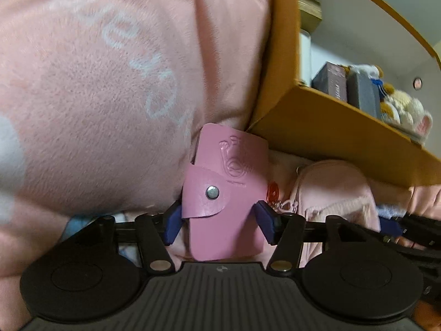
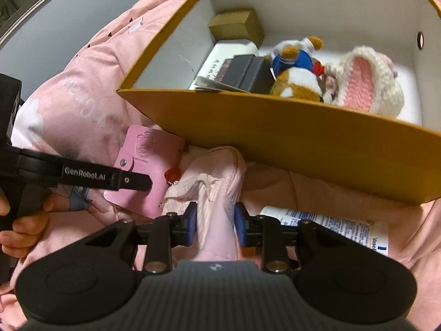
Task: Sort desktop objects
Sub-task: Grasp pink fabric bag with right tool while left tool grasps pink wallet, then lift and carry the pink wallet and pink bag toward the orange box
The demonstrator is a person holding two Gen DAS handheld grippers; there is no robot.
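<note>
A pink leather key case (image 1: 228,165) with a metal snap lies on the pink cover, against the corner of the orange box (image 1: 330,127). My left gripper (image 1: 219,224) stands open around its near end, a blue pad just beside each edge. In the right wrist view, one black finger (image 2: 132,183) of the left gripper reaches over the same key case (image 2: 148,151). A soft pink pouch (image 2: 217,165) lies in front of the orange box (image 2: 275,143). My right gripper (image 2: 216,220) is shut on a ridge of the pouch, whose fabric fills the narrow gap.
The box holds plush toys (image 2: 297,82), a crocheted rabbit-ear piece (image 2: 366,82), dark cases (image 2: 248,71) and a small brown carton (image 2: 237,24). A white and blue tube (image 2: 330,226) lies right of the pouch. A red charm (image 2: 172,175) sits between case and pouch. A hand (image 2: 16,226) holds the left gripper.
</note>
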